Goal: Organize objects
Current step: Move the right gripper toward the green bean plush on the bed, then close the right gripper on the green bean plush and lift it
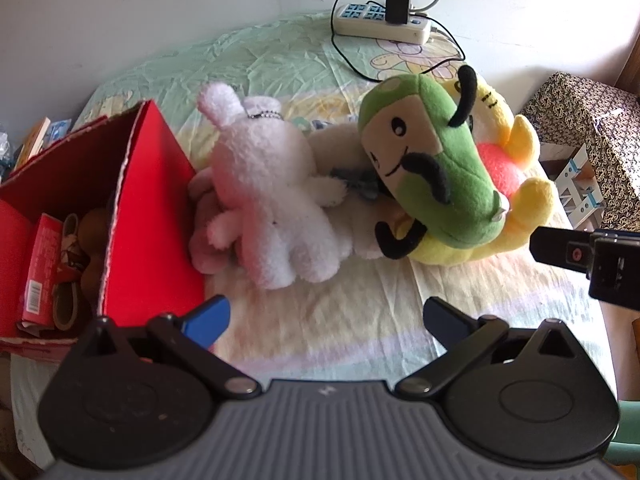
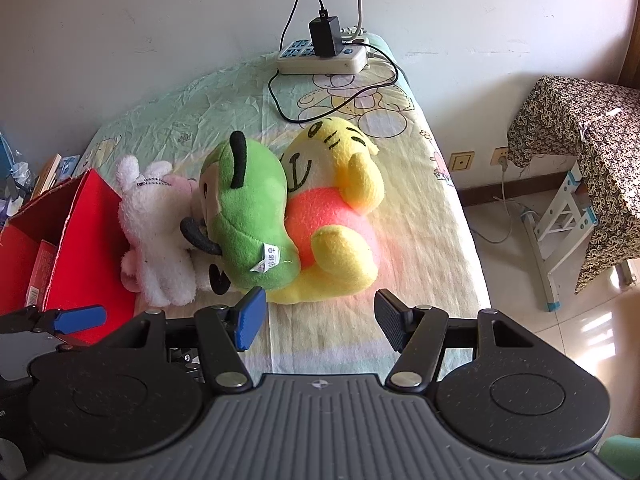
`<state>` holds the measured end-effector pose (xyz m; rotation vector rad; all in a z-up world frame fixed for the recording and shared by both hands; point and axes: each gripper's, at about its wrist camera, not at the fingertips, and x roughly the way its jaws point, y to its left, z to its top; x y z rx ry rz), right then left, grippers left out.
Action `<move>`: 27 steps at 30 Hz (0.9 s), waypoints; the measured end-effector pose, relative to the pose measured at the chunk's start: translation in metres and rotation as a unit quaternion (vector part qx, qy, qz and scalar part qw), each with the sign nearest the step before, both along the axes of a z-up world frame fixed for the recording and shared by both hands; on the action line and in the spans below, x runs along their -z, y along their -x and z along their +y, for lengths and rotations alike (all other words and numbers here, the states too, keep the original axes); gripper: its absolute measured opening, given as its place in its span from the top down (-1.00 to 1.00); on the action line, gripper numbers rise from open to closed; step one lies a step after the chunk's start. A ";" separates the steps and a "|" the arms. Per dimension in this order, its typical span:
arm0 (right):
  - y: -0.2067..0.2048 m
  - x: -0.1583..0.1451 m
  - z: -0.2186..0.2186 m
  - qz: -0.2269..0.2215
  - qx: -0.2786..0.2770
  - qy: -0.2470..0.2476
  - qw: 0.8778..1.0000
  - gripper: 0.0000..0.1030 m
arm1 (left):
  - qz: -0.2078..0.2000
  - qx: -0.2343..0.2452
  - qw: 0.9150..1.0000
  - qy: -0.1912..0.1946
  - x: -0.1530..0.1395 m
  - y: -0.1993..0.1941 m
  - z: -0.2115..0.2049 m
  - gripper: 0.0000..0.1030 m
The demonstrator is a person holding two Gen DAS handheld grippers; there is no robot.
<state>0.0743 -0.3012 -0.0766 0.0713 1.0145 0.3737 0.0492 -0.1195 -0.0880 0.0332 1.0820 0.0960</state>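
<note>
Left gripper hovers wide open and empty over bare bedsheet, just near of the toys; right gripper likewise spread wide, nothing between its pads, its left pad just short of the yellow toy's foot

Task items: pile of soft toys mid-bed. White rabbit lies on its front, touching the red box on its left. Pink toy is wedged under the rabbit against the box wall. Green toy leans on top of the yellow toy to the right. Box stands open at the left edge of the bed, already holding a small red carton and some brown round things

Handling, my judgement:
- all plush: light, soft, compressible, not fragile; drops harmless
- pile fabric gives grip, slip unlikely, but a shallow pinch may catch fluff only
- rabbit: take across a leg or the narrow torso; it is nearest the box
- green toy: pinch near the lower end by the sewn label, or a black arm
- lifting the green one may roll the yellow one

Hard to make out:
- pink toy mostly hidden, shape unknown
- something dark grey between rabbit and green toy, not identifiable
- brown items in the box partly covered
- box's near and left sides cut off by the gripper body and frame edge
- power strip and cable lie far, well apart from the toys
</note>
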 end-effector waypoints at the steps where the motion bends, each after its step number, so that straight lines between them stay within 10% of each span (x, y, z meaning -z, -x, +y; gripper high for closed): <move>1: 0.000 0.000 -0.001 0.000 0.000 -0.003 1.000 -0.24 | 0.000 -0.001 1.000 0.000 -0.001 0.000 0.001 -0.99; 11: -0.004 -0.006 -0.011 -0.003 -0.016 -0.041 0.999 -0.24 | 0.004 -0.007 1.000 0.000 -0.008 -0.006 0.001 -0.99; 27: -0.058 -0.003 -0.008 -0.005 -0.075 -0.159 0.984 -0.26 | -0.075 0.091 0.975 0.187 -0.024 -0.034 0.000 -0.95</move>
